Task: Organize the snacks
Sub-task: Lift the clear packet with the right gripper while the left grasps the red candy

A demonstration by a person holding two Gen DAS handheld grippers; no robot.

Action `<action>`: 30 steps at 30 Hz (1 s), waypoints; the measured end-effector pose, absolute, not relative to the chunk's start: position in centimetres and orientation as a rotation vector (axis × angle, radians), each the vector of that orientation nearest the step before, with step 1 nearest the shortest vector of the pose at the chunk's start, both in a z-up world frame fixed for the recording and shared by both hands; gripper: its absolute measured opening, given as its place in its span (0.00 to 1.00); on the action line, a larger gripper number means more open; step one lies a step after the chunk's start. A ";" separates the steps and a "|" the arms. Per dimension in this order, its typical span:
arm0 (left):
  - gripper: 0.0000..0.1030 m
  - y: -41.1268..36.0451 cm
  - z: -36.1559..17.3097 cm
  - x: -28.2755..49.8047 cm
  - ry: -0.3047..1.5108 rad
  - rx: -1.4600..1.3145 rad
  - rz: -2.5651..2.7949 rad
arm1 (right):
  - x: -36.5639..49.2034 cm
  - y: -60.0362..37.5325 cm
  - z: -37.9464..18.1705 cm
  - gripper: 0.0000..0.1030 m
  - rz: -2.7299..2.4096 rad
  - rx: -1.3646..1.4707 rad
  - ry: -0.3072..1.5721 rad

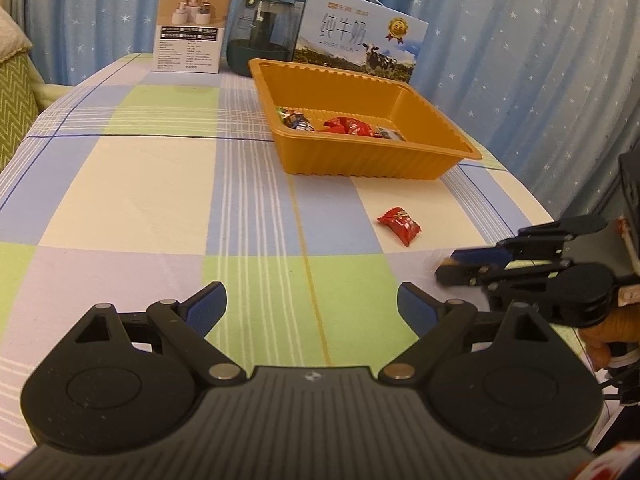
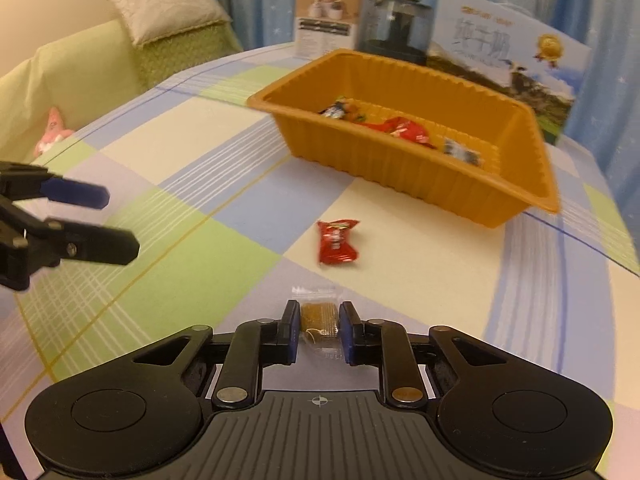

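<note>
While I work at the table with the checked cloth (image 1: pixel 160 184) of blue, green and cream squares, a blue curtain with white stars (image 1: pixel 520 60) hangs behind it and a green sofa (image 2: pixel 80 76) with a pale cushion stands at the side. At the far edge stand a white product box (image 1: pixel 192 26), a dark glass jar (image 1: pixel 260 36) and a milk carton (image 1: pixel 360 36) reading "PURE MILK". My right gripper (image 2: pixel 319 330) is clamped on a small brown candy in clear wrapper (image 2: pixel 319 320). My left gripper (image 1: pixel 312 308) is spread apart, holding nothing. A red wrapped candy (image 1: pixel 399 225) lies near the orange plastic tray (image 1: pixel 360 160), which holds several snacks.
</note>
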State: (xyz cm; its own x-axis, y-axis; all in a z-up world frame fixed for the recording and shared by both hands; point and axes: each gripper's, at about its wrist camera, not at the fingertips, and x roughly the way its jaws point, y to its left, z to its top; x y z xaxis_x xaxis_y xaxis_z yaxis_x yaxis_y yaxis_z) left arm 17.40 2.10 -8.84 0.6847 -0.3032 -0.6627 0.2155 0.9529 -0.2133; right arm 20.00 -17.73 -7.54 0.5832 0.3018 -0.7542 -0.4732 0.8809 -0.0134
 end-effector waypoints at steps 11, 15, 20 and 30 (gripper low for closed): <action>0.88 -2.7 -8.5 20.2 0.715 -0.089 -0.331 | 21.3 -21.4 -5.1 0.21 0.229 -0.010 0.801; 0.79 -4.4 -9.4 22.0 0.746 -0.142 -0.346 | 21.7 -22.7 -4.7 0.21 0.174 0.038 0.800; 0.67 -5.9 -10.0 23.9 0.750 -0.198 -0.343 | 22.0 -23.7 -4.4 0.21 0.145 0.078 0.793; 0.35 -8.9 -11.3 26.1 0.779 -0.176 -0.345 | 22.4 -24.8 -4.0 0.21 0.110 0.127 0.780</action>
